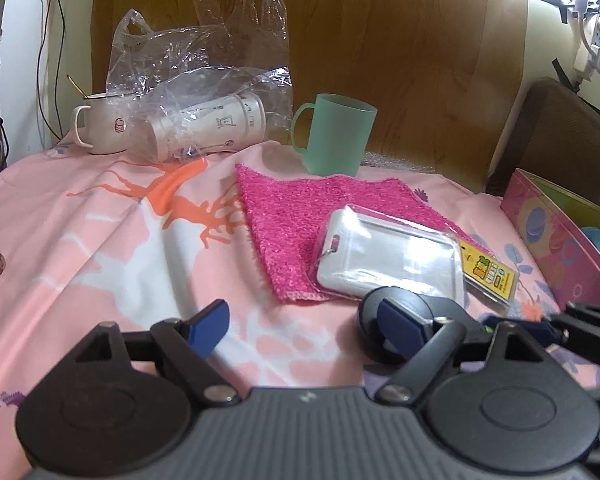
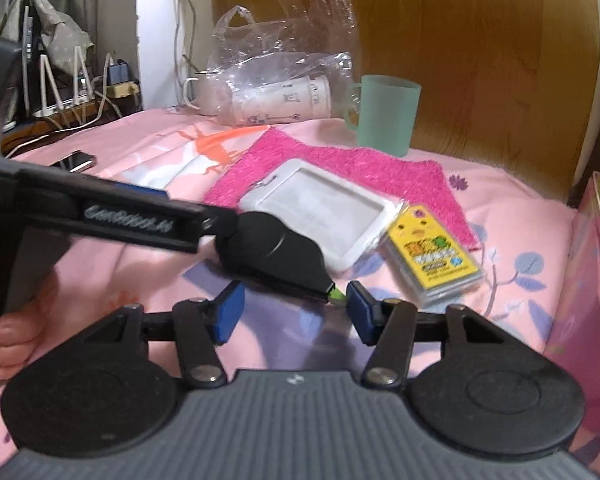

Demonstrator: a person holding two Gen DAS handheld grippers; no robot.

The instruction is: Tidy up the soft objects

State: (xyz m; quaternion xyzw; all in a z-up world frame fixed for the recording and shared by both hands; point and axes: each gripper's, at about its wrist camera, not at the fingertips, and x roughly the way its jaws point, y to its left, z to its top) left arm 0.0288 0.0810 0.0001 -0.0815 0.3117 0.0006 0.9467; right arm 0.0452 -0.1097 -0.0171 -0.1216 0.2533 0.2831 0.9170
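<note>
A pink fluffy cloth (image 1: 300, 216) lies flat on the pink bed sheet (image 1: 100, 240); it also shows in the right wrist view (image 2: 340, 160). A white card holder in a clear sleeve (image 1: 388, 260) (image 2: 320, 208) and a yellow card pack (image 1: 488, 276) (image 2: 432, 260) lie on its near edge. A black retractable reel (image 1: 374, 332) (image 2: 272, 252) lies in front. My left gripper (image 1: 306, 326) is open, its right finger beside the reel. My right gripper (image 2: 294, 312) is open, just short of the reel's green tip (image 2: 336, 296). A crumpled clear plastic bag (image 1: 204, 64) (image 2: 284, 52) stands at the back.
A white mug (image 1: 104, 124), a stack of paper cups (image 1: 208, 128) inside the bag and a green mug (image 1: 336, 136) stand by the wooden headboard (image 1: 380, 40). A pink box (image 1: 564, 236) is at the right. A phone (image 2: 78, 162) lies at the left.
</note>
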